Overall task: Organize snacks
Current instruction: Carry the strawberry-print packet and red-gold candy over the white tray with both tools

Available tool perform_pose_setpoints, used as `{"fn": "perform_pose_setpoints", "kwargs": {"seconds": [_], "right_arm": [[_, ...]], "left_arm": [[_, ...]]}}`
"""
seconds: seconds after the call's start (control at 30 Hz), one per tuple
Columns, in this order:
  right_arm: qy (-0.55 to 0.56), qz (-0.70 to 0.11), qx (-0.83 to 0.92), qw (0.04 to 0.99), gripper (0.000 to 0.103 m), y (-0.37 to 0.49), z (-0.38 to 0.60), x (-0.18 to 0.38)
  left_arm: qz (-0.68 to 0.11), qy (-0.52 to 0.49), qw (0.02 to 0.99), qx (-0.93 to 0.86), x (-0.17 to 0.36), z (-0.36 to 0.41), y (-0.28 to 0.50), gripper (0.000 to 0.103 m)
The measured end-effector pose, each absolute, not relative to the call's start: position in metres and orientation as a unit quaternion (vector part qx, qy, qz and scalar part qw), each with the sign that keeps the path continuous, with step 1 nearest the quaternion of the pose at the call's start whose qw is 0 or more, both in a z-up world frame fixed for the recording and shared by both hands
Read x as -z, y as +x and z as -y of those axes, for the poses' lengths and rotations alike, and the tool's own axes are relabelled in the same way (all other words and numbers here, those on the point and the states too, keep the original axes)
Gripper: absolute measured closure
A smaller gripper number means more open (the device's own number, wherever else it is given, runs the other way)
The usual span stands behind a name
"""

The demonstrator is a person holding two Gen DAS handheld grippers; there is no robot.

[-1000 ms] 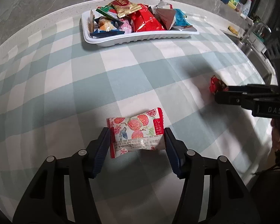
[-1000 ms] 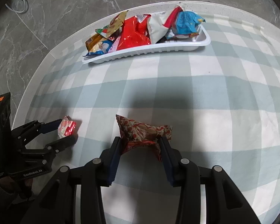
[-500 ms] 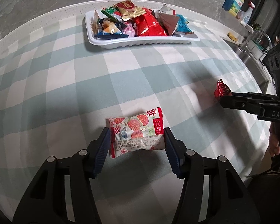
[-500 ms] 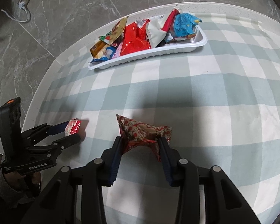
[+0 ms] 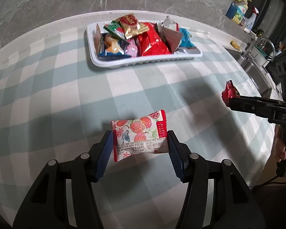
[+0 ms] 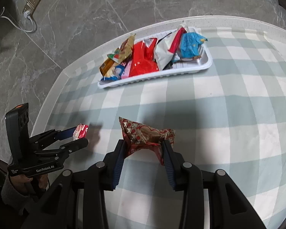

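Checked green-white cloth covers the surface (image 5: 47, 87); grey marble floor (image 6: 66, 19) beyond. One white plastic tray (image 5: 143, 62) at 12 o'clock. Left hand-held gripper (image 5: 140, 146) clamps one strawberry-printed white packet (image 5: 140, 135); right hand-held gripper (image 6: 145, 148) clamps one red-brown heart-printed packet (image 6: 146, 133).

Black grippers (image 5: 140, 148) with blue ribbed pads (image 5: 104, 156) (silver screws), grey sleeve (image 6: 8, 192).

Checked tablecloth (image 5: 70, 87) on table – white snack tray (image 5: 143, 62) resting
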State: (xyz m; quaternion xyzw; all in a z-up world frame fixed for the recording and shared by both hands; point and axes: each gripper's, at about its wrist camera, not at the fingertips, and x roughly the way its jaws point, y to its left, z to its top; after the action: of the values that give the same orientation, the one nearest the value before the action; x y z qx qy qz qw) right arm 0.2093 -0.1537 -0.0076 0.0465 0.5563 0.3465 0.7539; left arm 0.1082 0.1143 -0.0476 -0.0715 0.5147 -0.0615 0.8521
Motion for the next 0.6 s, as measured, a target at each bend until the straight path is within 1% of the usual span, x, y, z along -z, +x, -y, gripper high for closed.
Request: {"fn": "perform_pose_setpoints", "kwargs": {"seconds": [0.6], "right_arm": [[0.048,-0.524,-0.357,0.772,0.062,0.259,0.14,-0.022]], "left_arm": [[-0.476,-0.049,0.875,0.066,0.006,-0.118,0.166,0.049]]}}
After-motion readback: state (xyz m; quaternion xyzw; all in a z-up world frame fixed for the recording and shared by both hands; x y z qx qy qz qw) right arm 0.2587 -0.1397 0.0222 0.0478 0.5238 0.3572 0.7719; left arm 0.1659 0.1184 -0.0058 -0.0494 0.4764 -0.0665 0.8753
